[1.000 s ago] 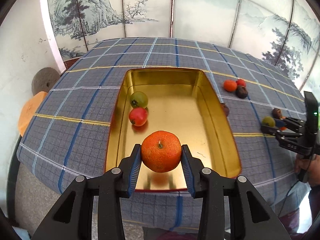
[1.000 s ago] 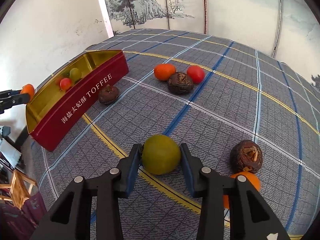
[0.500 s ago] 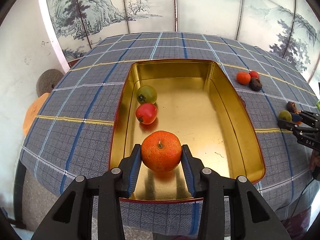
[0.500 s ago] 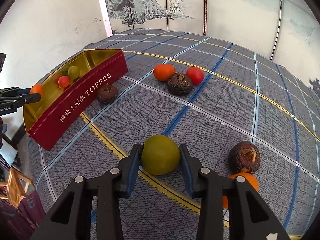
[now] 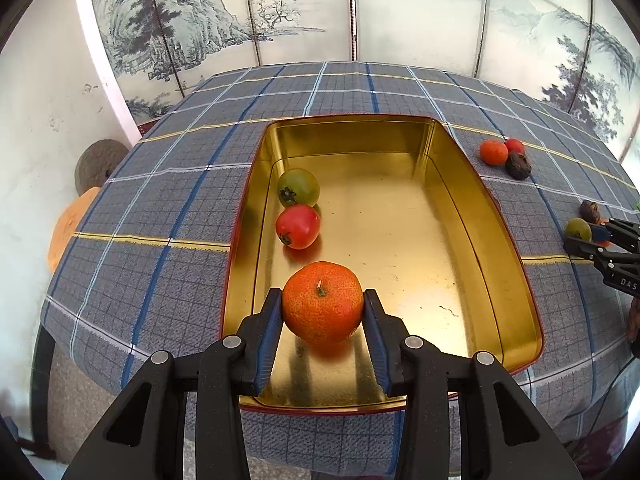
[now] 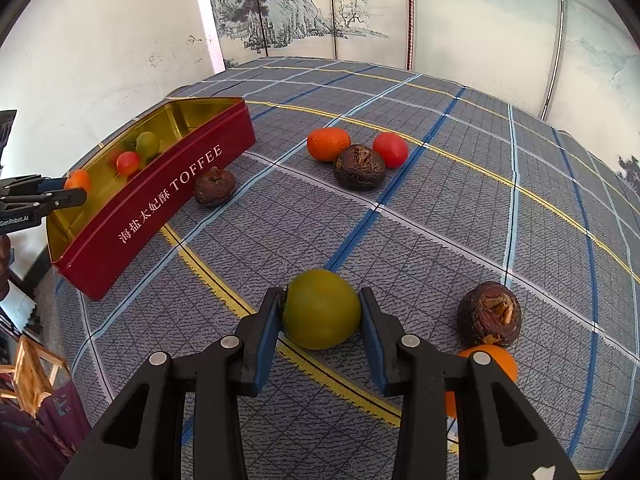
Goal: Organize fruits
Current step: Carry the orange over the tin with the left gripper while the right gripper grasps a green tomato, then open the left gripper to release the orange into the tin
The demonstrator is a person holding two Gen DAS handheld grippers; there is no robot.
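Left wrist view. Mandarin [image 5: 322, 307]: orange, pitted skin, stem scar facing the camera, round and whole. Left gripper [image 5: 323, 312] angled down over the near end of the gold tin [image 5: 472, 208]; jaws narrowed, blue pads pressing both sides of the mandarin, so it is grasped. Its reflection shows on the tin floor just beneath; contact with the floor cannot be told. Further in, near the left wall, a red tomato [image 5: 298, 227] and a green tomato [image 5: 299, 187] lie touching. The tin sits on a blue plaid cloth [image 5: 160, 200]. At the right edge, the right gripper [image 5: 592, 236] beside a green fruit.

Right wrist view. Green fruit [image 6: 321, 309]: smooth, olive-yellow, round. Right gripper [image 6: 321, 316] tilted down at the cloth; pads clamped on the fruit's two sides, holding it; the fruit is low over a yellow stripe. A brown water chestnut [image 6: 489, 314] lies near on the right, an orange fruit [image 6: 492, 364] just behind the right finger. The tin's red side reads TOFFEE, far left.
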